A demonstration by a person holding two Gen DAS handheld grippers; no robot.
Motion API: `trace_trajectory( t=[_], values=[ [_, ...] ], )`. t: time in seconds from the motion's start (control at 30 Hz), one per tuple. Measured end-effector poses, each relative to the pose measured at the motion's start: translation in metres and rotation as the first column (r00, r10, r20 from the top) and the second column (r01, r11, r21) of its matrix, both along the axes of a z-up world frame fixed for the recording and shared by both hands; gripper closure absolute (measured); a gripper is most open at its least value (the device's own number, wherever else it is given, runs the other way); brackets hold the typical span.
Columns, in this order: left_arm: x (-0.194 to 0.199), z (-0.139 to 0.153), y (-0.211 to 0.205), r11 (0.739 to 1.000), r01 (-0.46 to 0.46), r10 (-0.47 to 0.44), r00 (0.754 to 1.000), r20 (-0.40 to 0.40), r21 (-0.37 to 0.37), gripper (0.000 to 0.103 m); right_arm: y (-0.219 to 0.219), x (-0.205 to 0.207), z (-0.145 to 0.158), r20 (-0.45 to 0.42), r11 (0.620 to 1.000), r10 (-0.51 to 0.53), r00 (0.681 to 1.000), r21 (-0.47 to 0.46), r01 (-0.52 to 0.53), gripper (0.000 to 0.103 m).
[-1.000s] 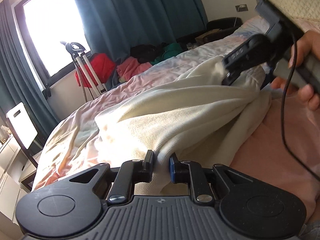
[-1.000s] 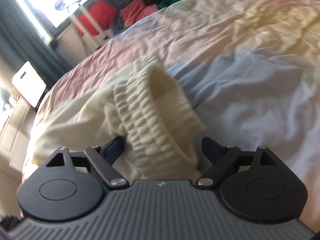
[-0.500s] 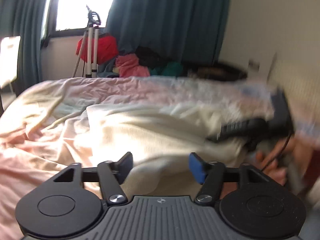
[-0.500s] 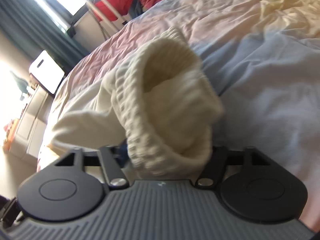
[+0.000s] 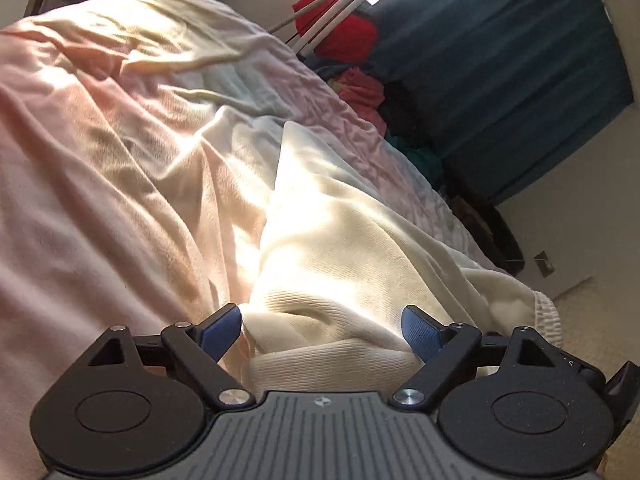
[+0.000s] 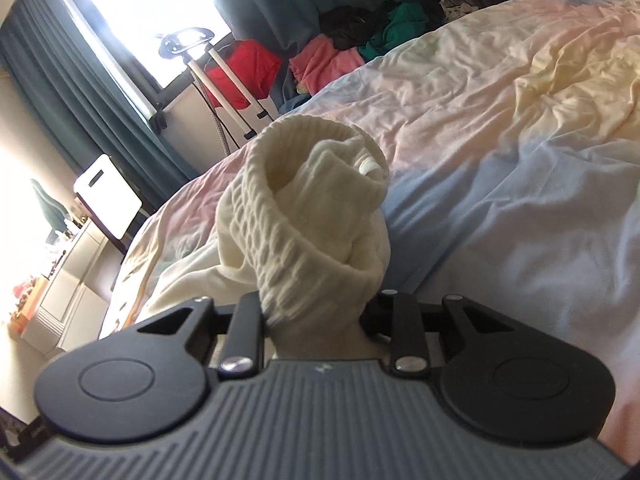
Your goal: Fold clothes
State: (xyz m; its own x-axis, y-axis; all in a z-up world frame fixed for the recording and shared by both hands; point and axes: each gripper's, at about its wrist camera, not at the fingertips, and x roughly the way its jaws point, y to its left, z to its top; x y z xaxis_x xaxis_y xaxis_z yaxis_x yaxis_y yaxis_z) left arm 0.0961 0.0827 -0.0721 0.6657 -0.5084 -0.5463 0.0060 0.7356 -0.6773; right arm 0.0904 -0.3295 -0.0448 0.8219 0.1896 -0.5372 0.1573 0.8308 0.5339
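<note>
Released by the opening left gripper (image 5: 322,326), cream sweater (image 5: 352,240) bunches in the closing right gripper (image 6: 316,316).

The pastel bedspread (image 6: 500,128) lies open and bare to the right of the cream sweater (image 5: 340,248), a wide stretch where a gripper could pass freely. Left of the sweater, rumpled pink folds of the bedspread rise in low ridges but carry nothing. The sweater's ribbed cuff (image 6: 304,216) stands bunched up, blocking the way straight ahead of the right gripper (image 6: 316,312). Past the bed's far edge the way is cluttered: a tripod (image 6: 216,92), a red bundle (image 6: 244,70), a heap of pink, black and green clothes (image 6: 360,40), and dark teal curtains (image 5: 500,60).
</note>
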Motion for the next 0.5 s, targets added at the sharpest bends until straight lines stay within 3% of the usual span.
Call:
trace_trajectory(
  t=[0.07, 0.13, 0.33, 0.4, 0.5],
  values=[
    [0.005, -0.013, 0.003, 0.997, 0.013, -0.017, 0.999, -0.052, -0.074, 0.017, 0.003, -0.001, 0.000, -0.003, 1.000, -0.002, 1.000, -0.016, 0.002, 0.073],
    [0.004, -0.018, 0.006, 0.996, 0.002, -0.008, 0.998, -0.055, -0.093, 0.022, 0.011, -0.004, 0.000, -0.013, 0.999, -0.001, 1.000, -0.053, 0.001, 0.073],
    [-0.005, -0.003, 0.003, 1.000, 0.016, -0.016, 0.999, 0.028, 0.001, 0.047, 0.016, -0.014, 0.007, 0.000, 0.998, -0.021, 1.000, -0.056, 0.021, 0.073],
    [-0.009, 0.004, 0.003, 1.000, 0.019, -0.020, 0.998, 0.065, 0.011, 0.055, 0.017, -0.020, 0.012, 0.017, 0.998, -0.025, 1.000, -0.053, 0.026, 0.073],
    [-0.015, 0.018, 0.003, 1.000, 0.025, -0.025, 0.993, 0.116, 0.002, 0.060, 0.015, -0.028, 0.022, 0.048, 0.999, -0.034, 0.998, -0.026, 0.035, 0.073]
  ],
)
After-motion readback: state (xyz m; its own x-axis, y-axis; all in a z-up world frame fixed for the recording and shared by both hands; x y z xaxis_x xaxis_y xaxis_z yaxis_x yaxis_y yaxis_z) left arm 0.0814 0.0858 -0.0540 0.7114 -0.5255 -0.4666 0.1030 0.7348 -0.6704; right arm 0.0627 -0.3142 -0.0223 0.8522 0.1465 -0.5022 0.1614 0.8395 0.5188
